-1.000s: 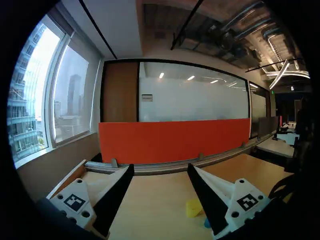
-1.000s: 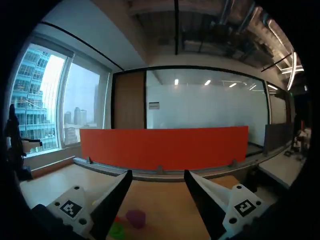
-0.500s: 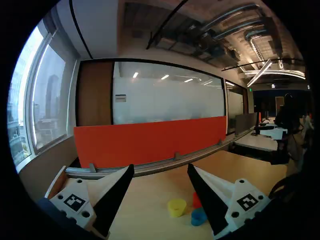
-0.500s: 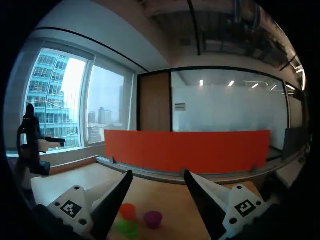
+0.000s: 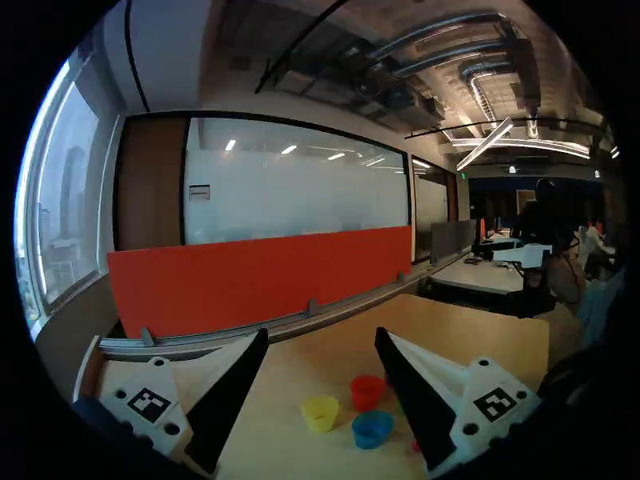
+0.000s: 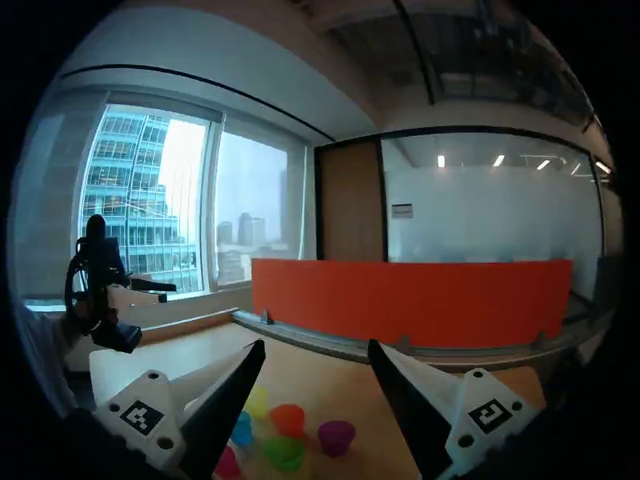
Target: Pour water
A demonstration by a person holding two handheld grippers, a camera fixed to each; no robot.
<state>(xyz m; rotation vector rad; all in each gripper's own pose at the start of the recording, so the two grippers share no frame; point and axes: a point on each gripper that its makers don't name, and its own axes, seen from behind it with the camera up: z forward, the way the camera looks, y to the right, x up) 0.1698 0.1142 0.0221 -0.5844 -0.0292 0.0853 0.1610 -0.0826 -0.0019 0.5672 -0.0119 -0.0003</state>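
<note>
Yellow cup (image 5: pixel 320 414), red cup (image 5: pixel 368 392) and blue cup (image 5: pixel 372 428) are seen on the desk (image 5: pixel 324 366) between the spread fingers of the left gripper (image 5: pixel 320 332); the right gripper (image 6: pixel 315 344) is likewise spread, empty, a purple cup (image 6: pixel 337 437) ahead.

We see a yellow cup (image 5: pixel 320 414), a red cup (image 5: pixel 367 392) and a blue cup (image 5: pixel 372 429) on the pale wood tabletop (image 5: pixel 480 336); also a green cup (image 6: pixel 284 452), a purple cup (image 6: pixel 337 437) and a pink cup (image 6: pixel 226 464). The far partition (image 5: pixel 264 280) is orange. Left claw (image 5: pixel 320 332) and right claw (image 6: pixel 316 344) are white, black inside, with black-and-white square markers.
</note>
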